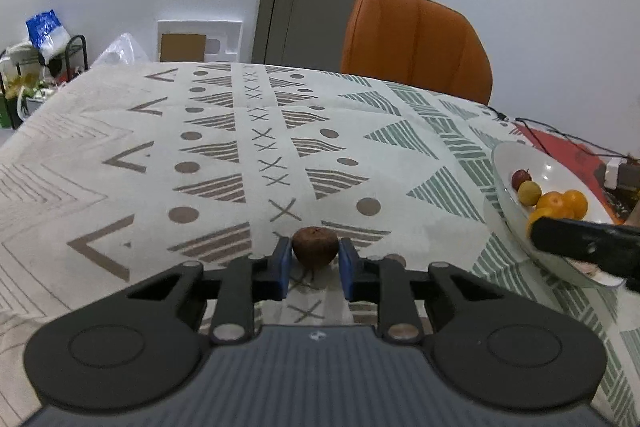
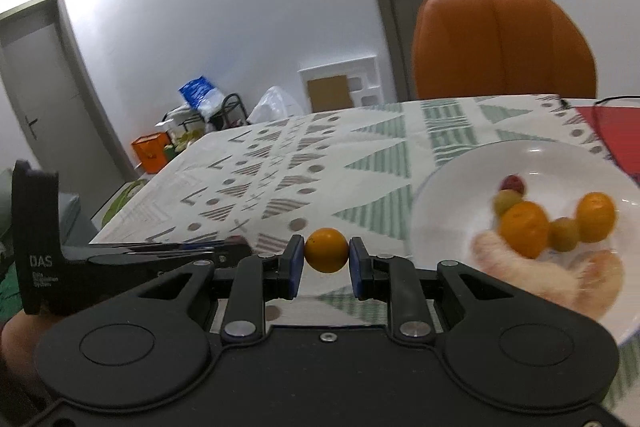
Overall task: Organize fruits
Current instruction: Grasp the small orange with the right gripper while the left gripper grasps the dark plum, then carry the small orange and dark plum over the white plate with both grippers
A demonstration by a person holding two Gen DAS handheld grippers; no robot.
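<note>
A brown, rough-skinned fruit rests on the patterned tablecloth, and my left gripper is shut on it with both blue pads against its sides. My right gripper is shut on a small orange fruit, held just above the cloth left of the white bowl. That bowl holds several fruits: oranges, small green ones, a red one and pale blurred pieces at its near side. In the left wrist view, a black part of the right gripper covers the bowl's near rim.
An orange chair stands at the table's far edge. Cables and a red mat lie beyond the bowl at the right. A door, a white foam board and bags on a rack are behind the table.
</note>
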